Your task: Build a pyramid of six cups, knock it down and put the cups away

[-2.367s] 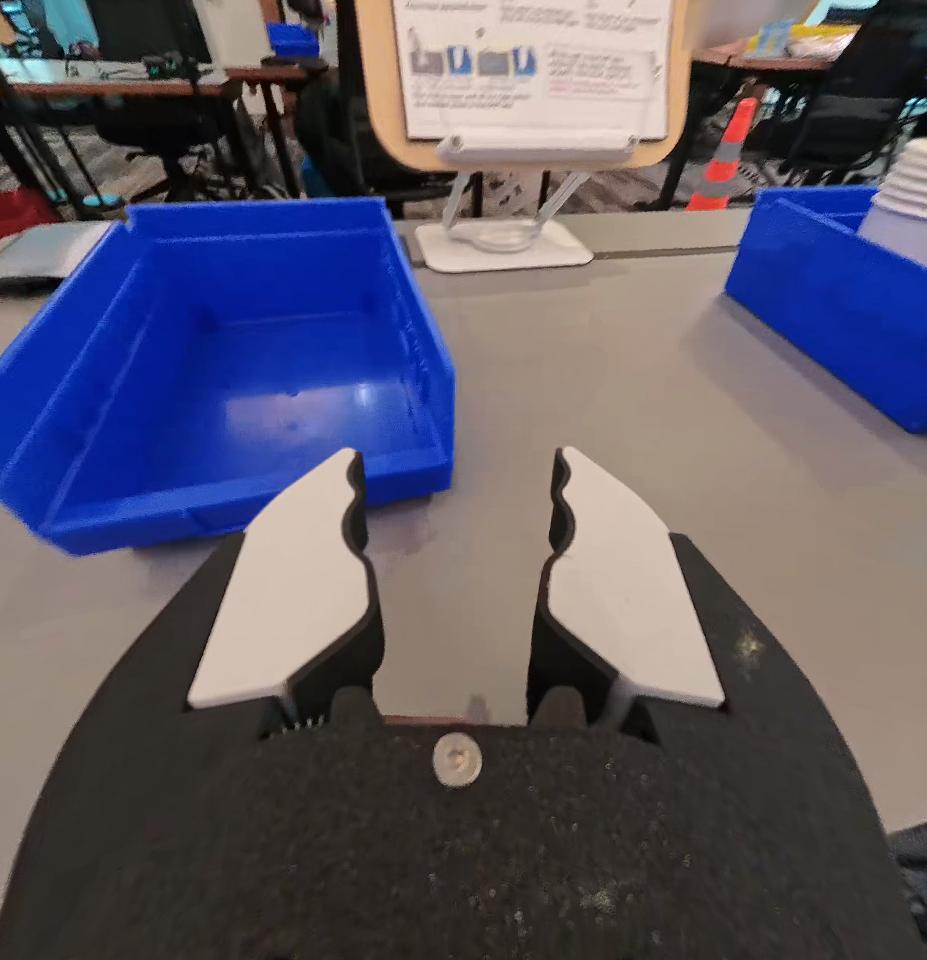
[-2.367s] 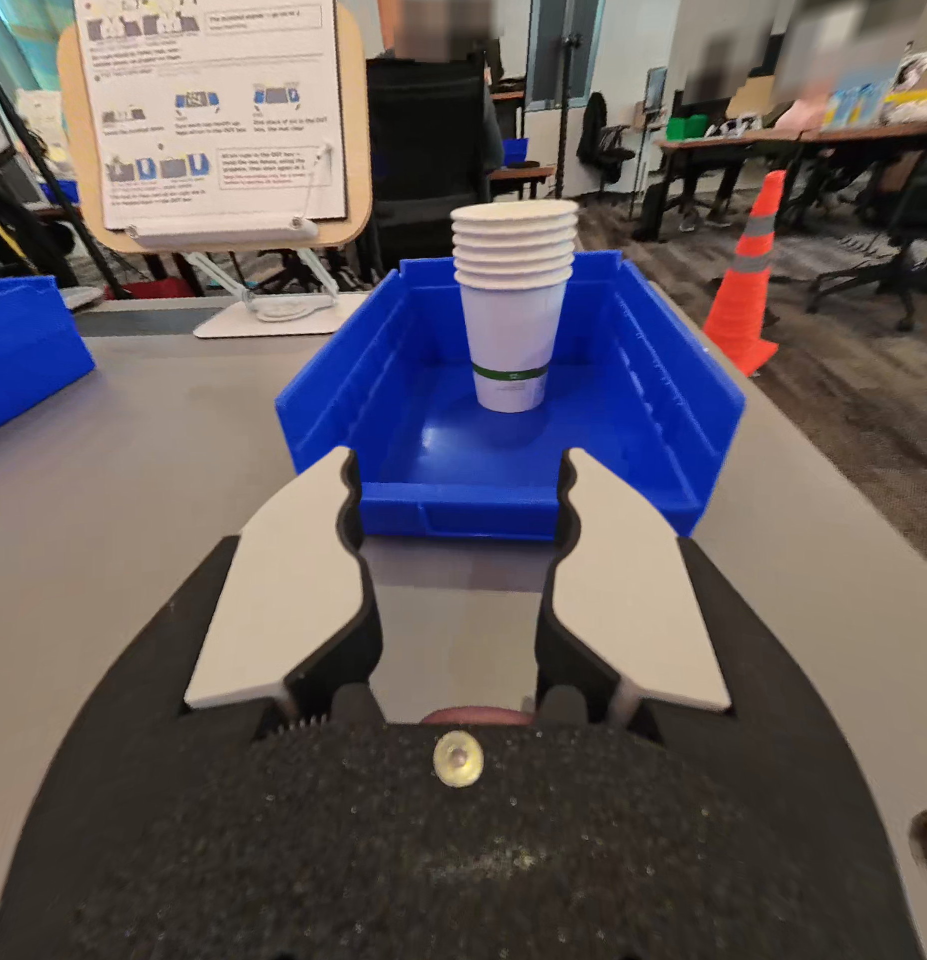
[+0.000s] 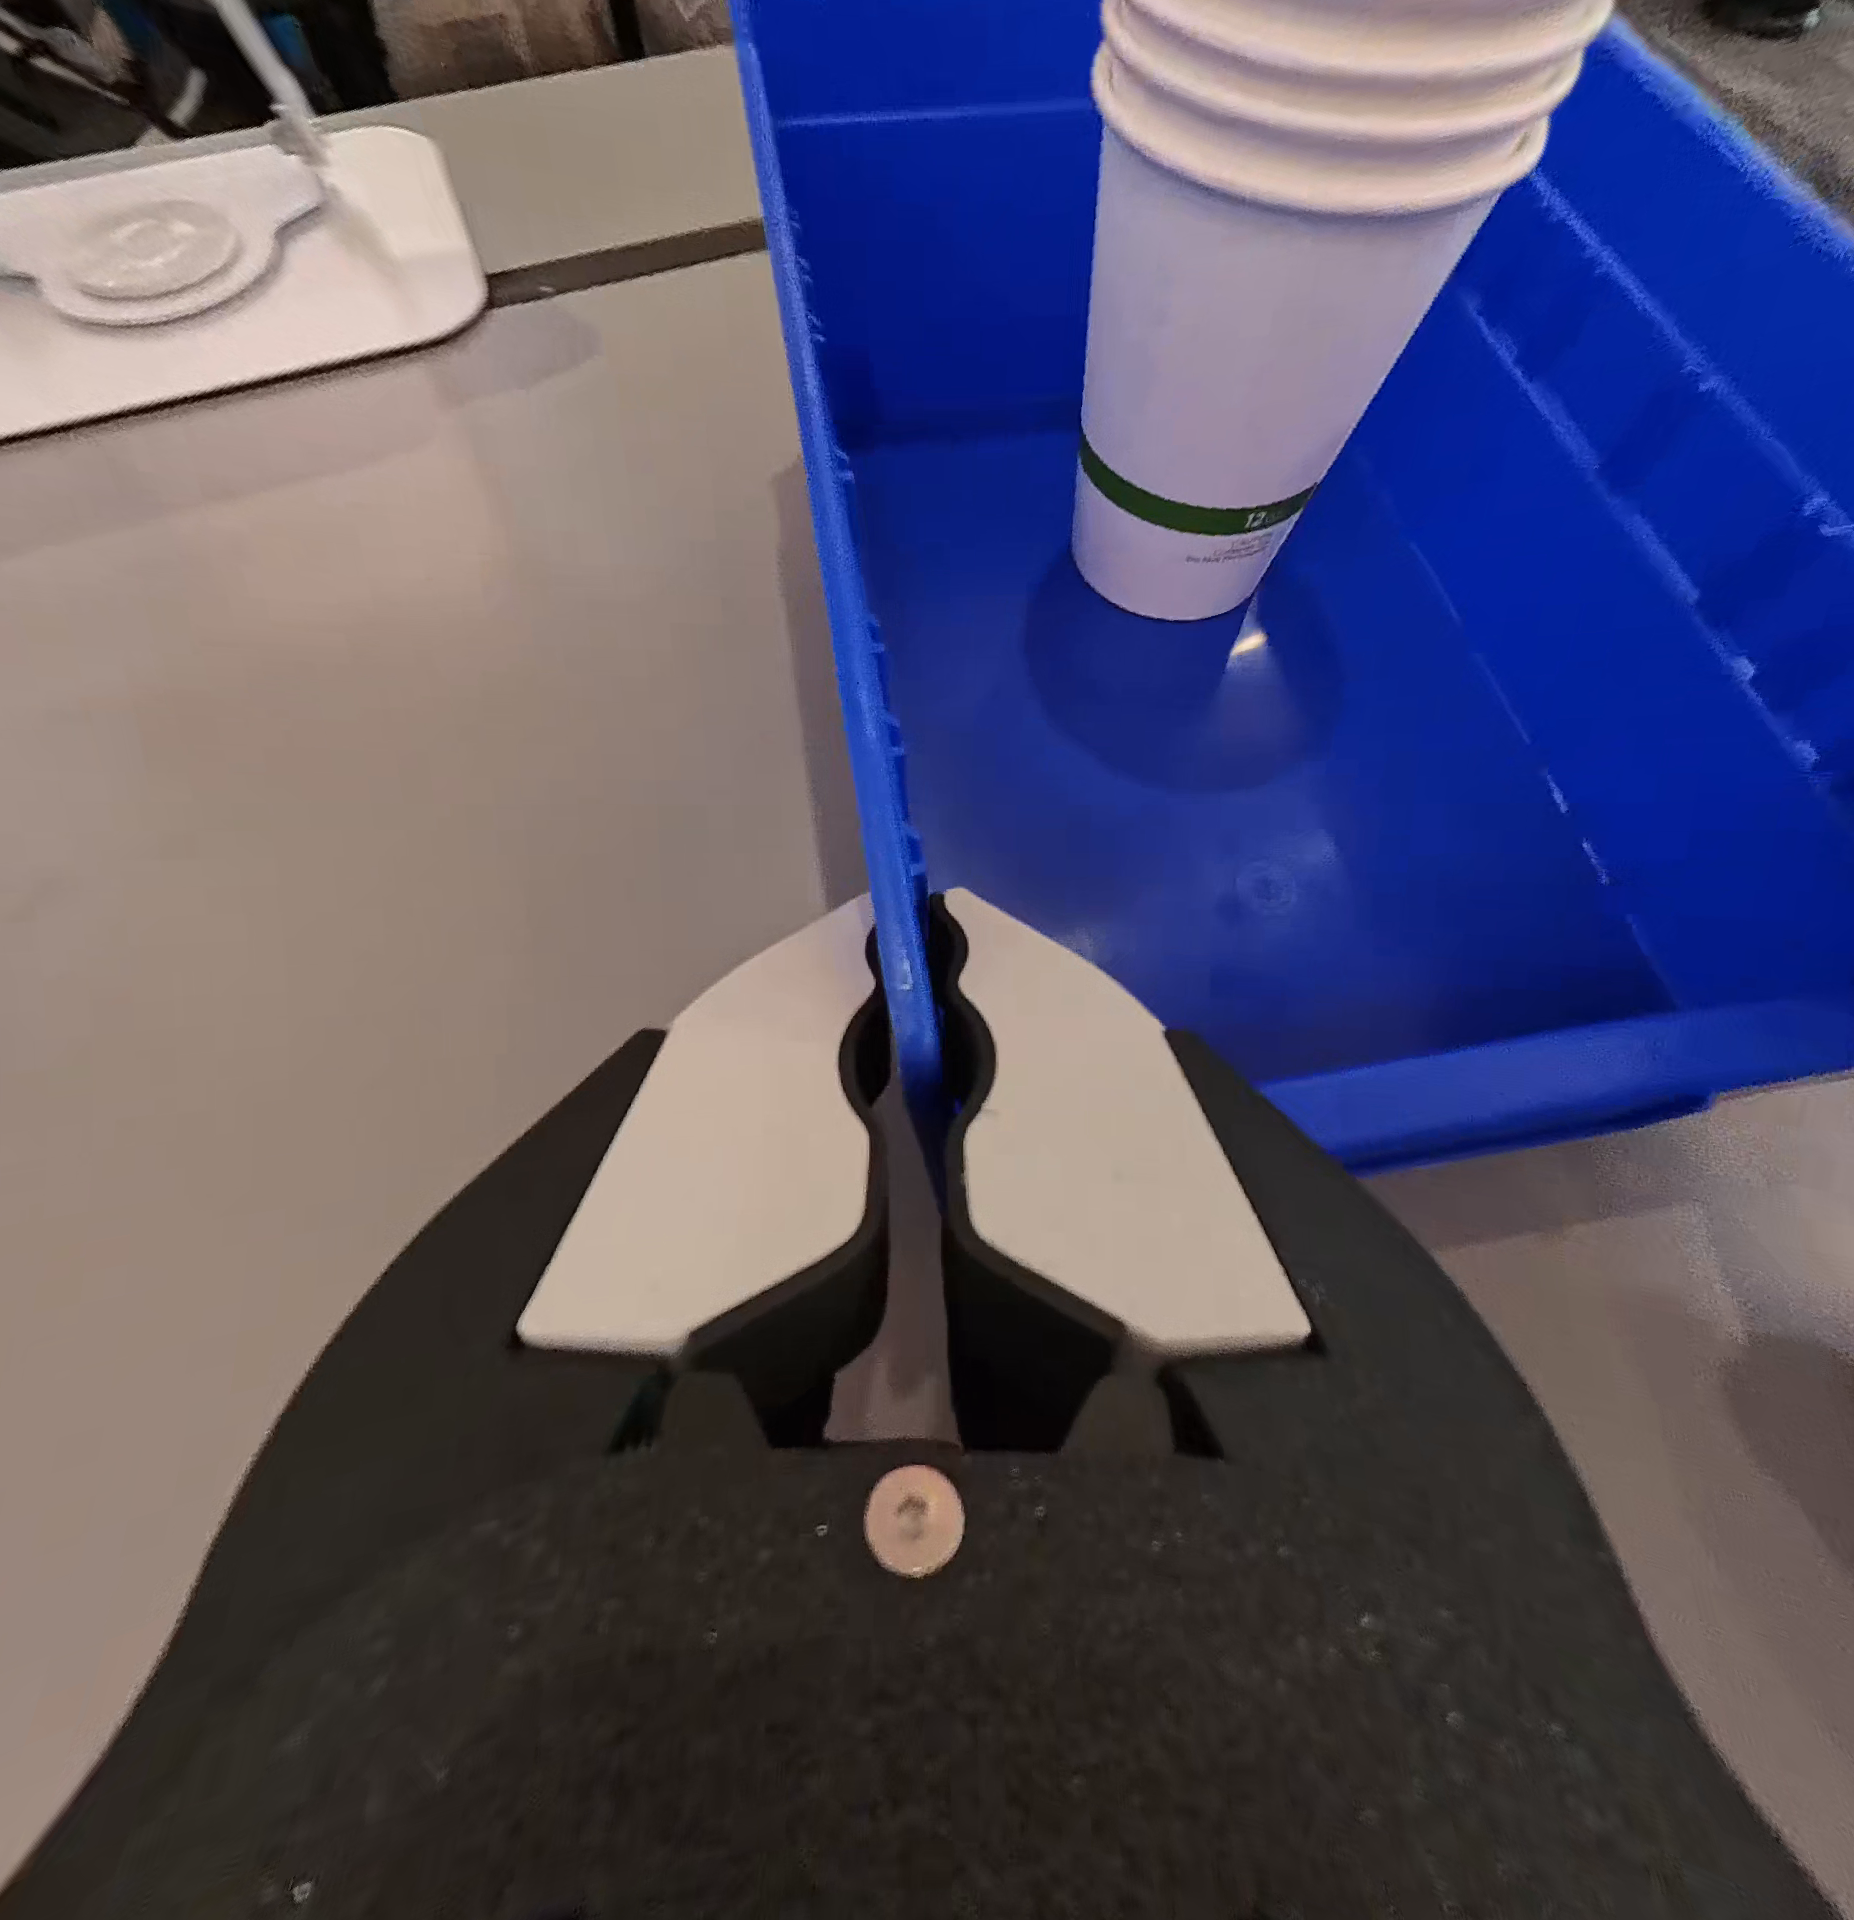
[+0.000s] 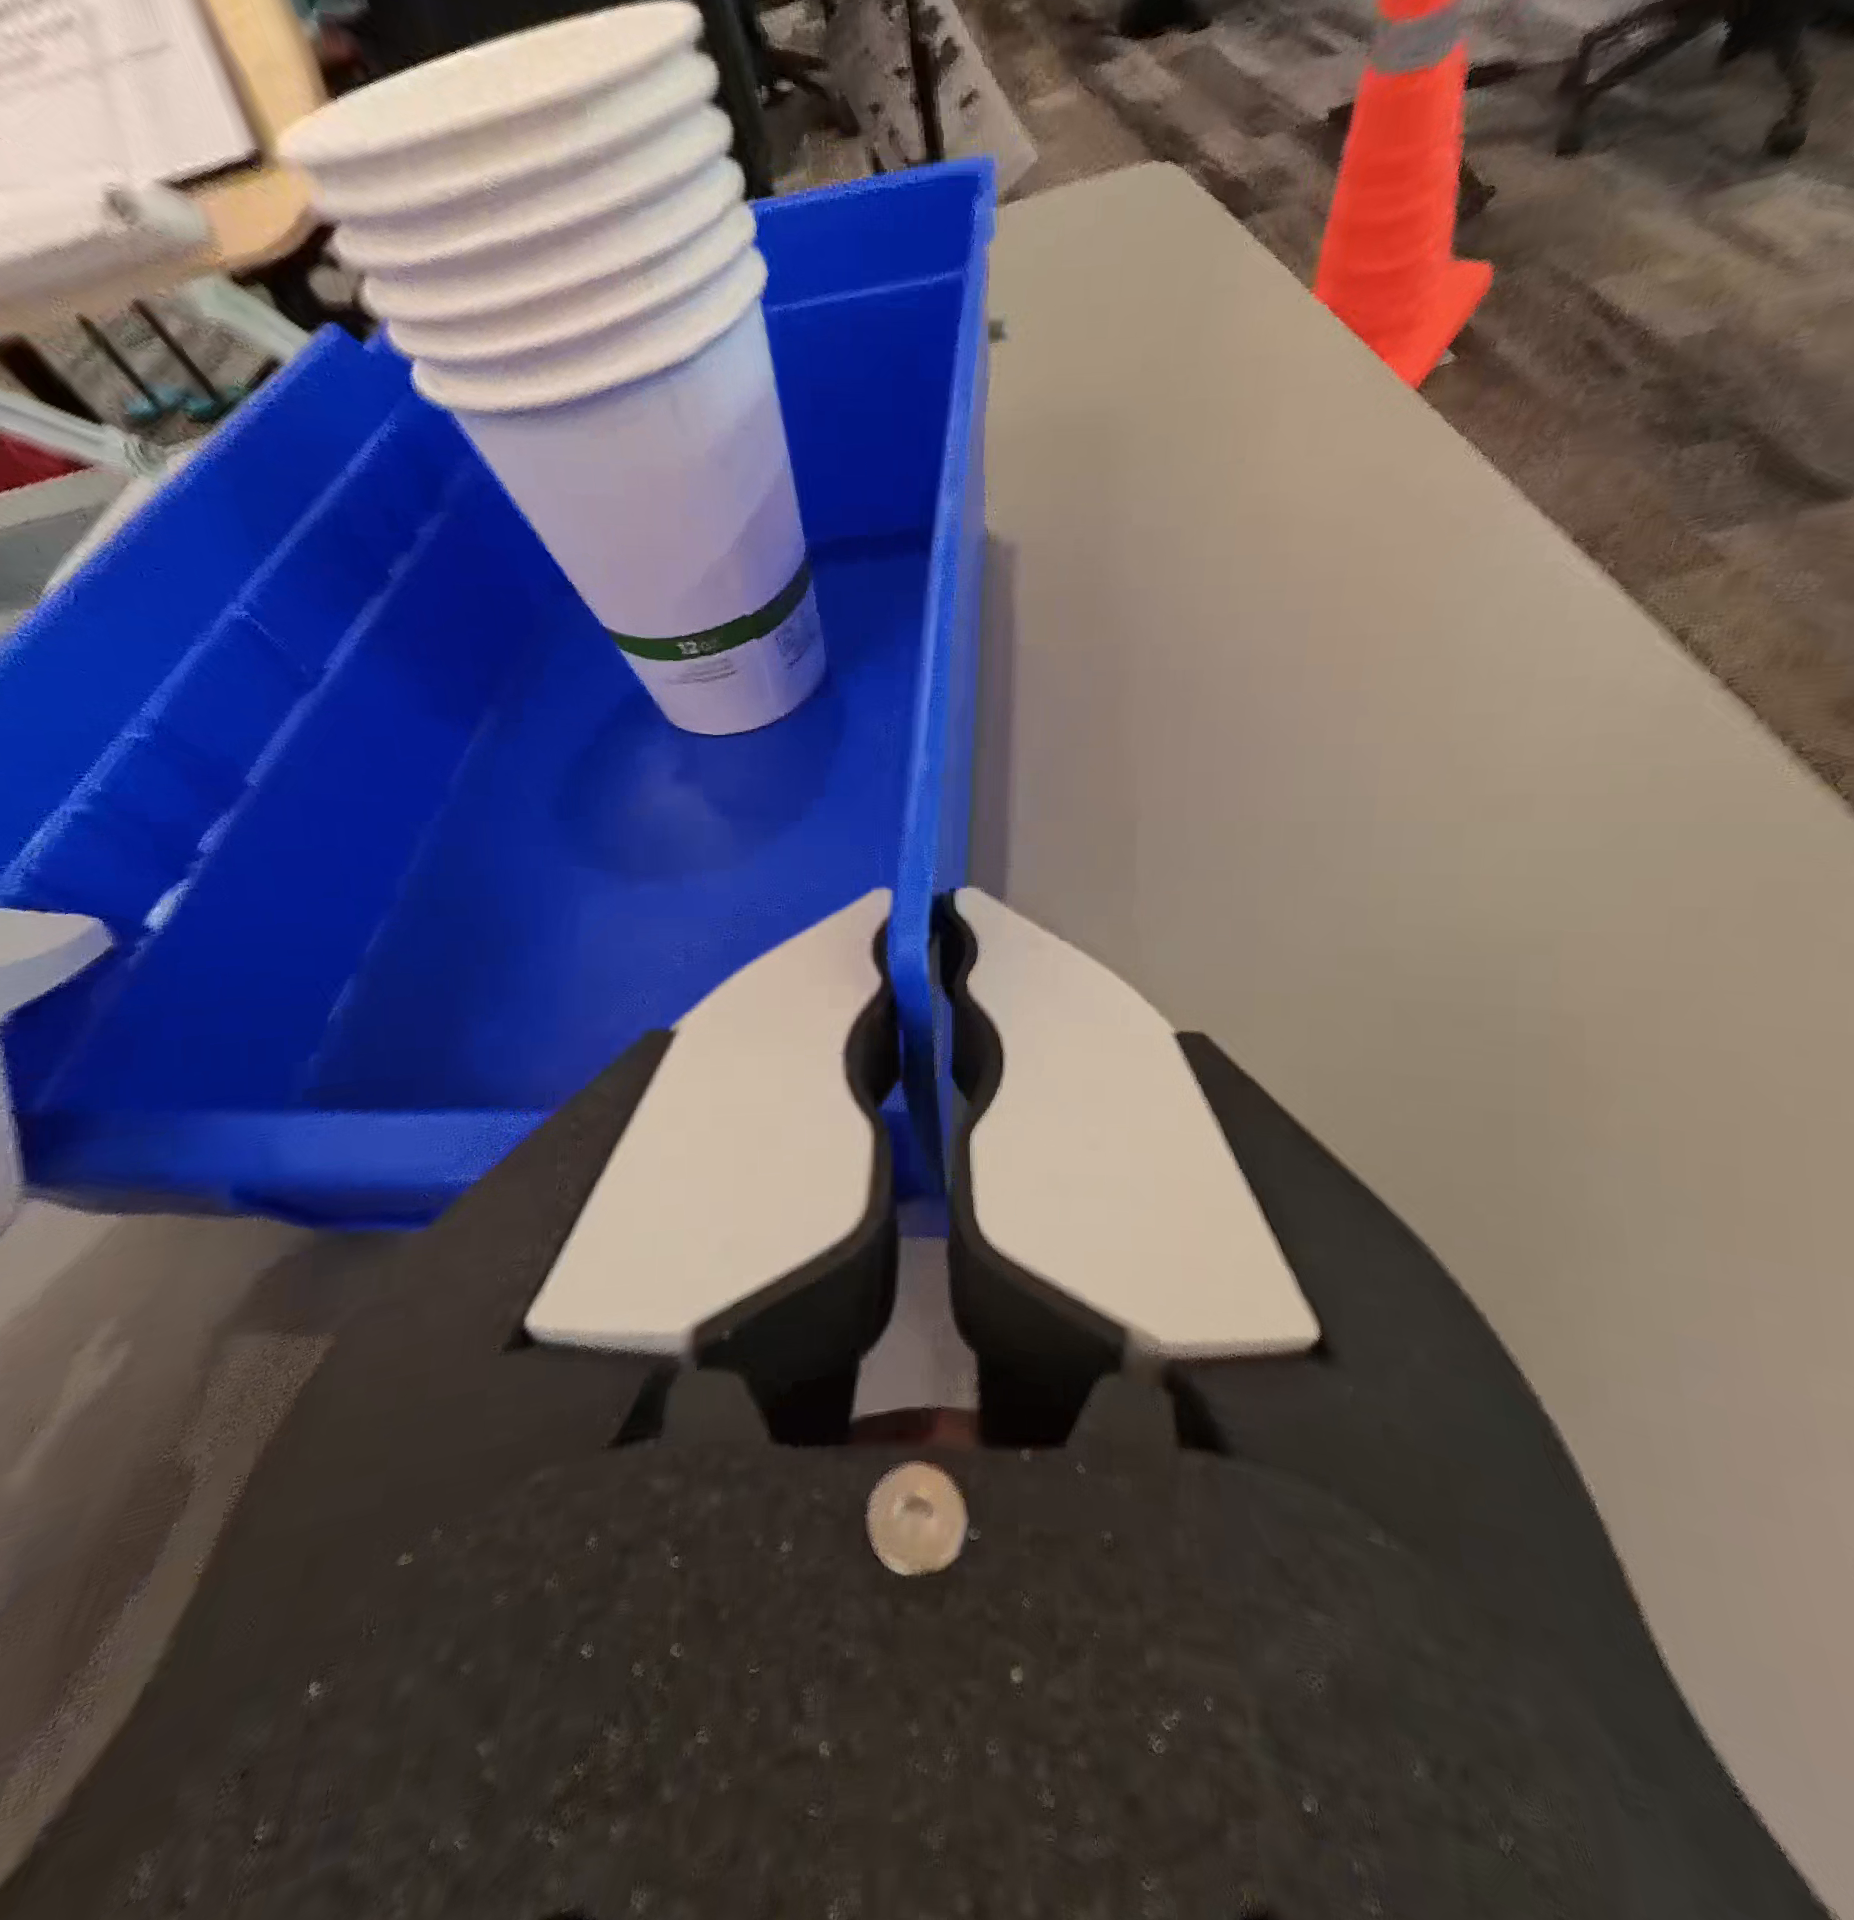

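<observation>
While both grippers pinch its walls, blue bin (image 3: 1525, 883) holds cup stack (image 3: 1255, 343) — upright.

A grey table (image 3: 383, 727) carries a white stand base (image 3: 206, 281) near its far edge, with a clear round disc set on it. Off the table's right edge, an orange traffic cone (image 4: 1406, 197) stands on patterned carpet (image 4: 1681, 312). A paper-covered board (image 4: 92, 94) shows at the far left.

The cup stack (image 3: 1255, 343) stands in the bin (image 3: 1525, 831) on the table (image 3: 383, 727).
</observation>
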Tool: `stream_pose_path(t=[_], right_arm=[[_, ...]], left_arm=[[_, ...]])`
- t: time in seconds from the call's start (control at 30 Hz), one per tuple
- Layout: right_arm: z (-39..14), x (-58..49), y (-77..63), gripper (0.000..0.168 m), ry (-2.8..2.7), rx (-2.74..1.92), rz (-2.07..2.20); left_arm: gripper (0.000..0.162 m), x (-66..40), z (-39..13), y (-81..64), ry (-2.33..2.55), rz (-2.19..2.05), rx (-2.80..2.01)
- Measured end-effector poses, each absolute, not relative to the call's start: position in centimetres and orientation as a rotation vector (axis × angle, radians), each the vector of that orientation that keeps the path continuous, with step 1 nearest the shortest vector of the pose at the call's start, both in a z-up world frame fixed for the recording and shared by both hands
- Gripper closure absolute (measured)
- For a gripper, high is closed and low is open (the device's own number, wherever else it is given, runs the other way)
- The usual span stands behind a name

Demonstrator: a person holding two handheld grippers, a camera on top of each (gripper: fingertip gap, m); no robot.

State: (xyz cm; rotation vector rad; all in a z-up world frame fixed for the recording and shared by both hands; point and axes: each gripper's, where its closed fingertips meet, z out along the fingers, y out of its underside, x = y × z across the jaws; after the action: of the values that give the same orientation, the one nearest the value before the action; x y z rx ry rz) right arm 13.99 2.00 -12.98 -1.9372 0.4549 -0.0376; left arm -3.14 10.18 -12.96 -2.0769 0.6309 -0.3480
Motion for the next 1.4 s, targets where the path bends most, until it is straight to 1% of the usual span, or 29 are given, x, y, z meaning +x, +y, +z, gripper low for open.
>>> stream_pose_path(t=[0.1,0.23,0.37,0.47,0.57,0.6,0.63,0.67,0.7,0.73,0.77,0.8,0.87,0.97,1.03,1.1,1.17,1.27,1.33,1.37,1.4], right_arm=[[-12.0,11.0,3.1,0.166,0.427,-1.915,-0.069],[-10.4,4.2,5.9,0.166,0.314,-1.882,-0.025],[-10.3,-2.6,9.0,0.166,0.245,-1.903,0.052],[-11.4,-5.8,10.1,0.166,0.227,-1.929,0.061],[-13.1,-6.7,10.4,0.164,0.239,-1.971,0.056],[-12.9,-6.9,10.6,0.164,0.216,-1.946,0.059],[-12.9,-7.0,10.7,0.162,0.188,-1.942,0.049],[-12.8,-7.3,10.8,0.153,0.15,-1.94,0.052],[-12.5,-7.7,10.8,0.143,0.101,-1.941,0.069],[-12.1,-7.8,10.4,0.137,0.057,-1.931,0.067],[-11.5,-7.7,9.7,0.129,0.021,-1.909,0.048],[-10.8,-7.9,8.9,0.123,-0.032,-1.885,0.052],[-9.3,-8.9,6.7,0.122,-0.146,-1.825,0.093],[-7.8,-11.4,3.2,0.122,-0.293,-1.682,0.202],[-8.2,-13.4,1.8,0.123,-0.366,-1.659,0.249],[-8.1,-16.0,1.2,0.121,-0.416,-1.653,0.333],[-8.5,-18.4,1.0,0.12,-0.458,-1.665,0.365],[-9.8,-21.8,1.2,0.12,-0.504,-1.731,0.387],[-10.6,-24.1,1.6,0.117,-0.527,-1.776,0.401],[-11.2,-24.9,2.1,0.112,-0.533,-1.811,0.381],[-11.8,-25.5,2.7,0.108,-0.528,-1.851,0.339]], left_arm=[[0.159,-6.3,-11.9,10.4,0.575,-0.317,-2.053],[0.159,-13.5,-9.9,11.7,0.477,-0.25,-2.007],[0.159,-20.7,-9.0,13.2,0.393,-0.173,-2.022],[0.159,-24.2,-9.5,14.3,0.371,-0.149,-2.045],[0.159,-25.2,-11.2,15.2,0.403,-0.18,-2.074],[0.159,-25.3,-11.9,15.4,0.404,-0.199,-2.083],[0.158,-25.4,-12.6,15.5,0.392,-0.233,-2.091],[0.157,-25.3,-13.2,15.5,0.388,-0.284,-2.093],[0.152,-25.1,-13.1,15.1,0.405,-0.332,-2.071],[0.135,-25.2,-12.9,14.5,0.427,-0.343,-2.053],[0.11,-25.7,-12.4,13.9,0.442,-0.336,-2.039],[0.094,-26.3,-11.7,13.0,0.445,-0.356,-2.032],[0.091,-27.5,-9.6,10.5,0.465,-0.485,-2.005],[0.089,-34.1,-7.9,9.2,0.419,-0.438,-1.982],[0.091,-39.9,-8.4,10.4,0.33,-0.39,-2.005],[0.083,-45.7,-10.1,12.9,0.225,-0.307,-2.095],[0.083,-50.3,-11.3,15.6,0.145,-0.202,-2.142],[0.096,-53.5,-11.8,19.1,0.091,-0.119,-2.142],[0.097,-54.3,-12.9,20.9,0.075,-0.09,-2.2],[0.105,-54.3,-13.3,21.4,0.061,-0.112,-2.218],[0.129,-53.9,-13.5,21.5,0.056,-0.17,-2.226]])
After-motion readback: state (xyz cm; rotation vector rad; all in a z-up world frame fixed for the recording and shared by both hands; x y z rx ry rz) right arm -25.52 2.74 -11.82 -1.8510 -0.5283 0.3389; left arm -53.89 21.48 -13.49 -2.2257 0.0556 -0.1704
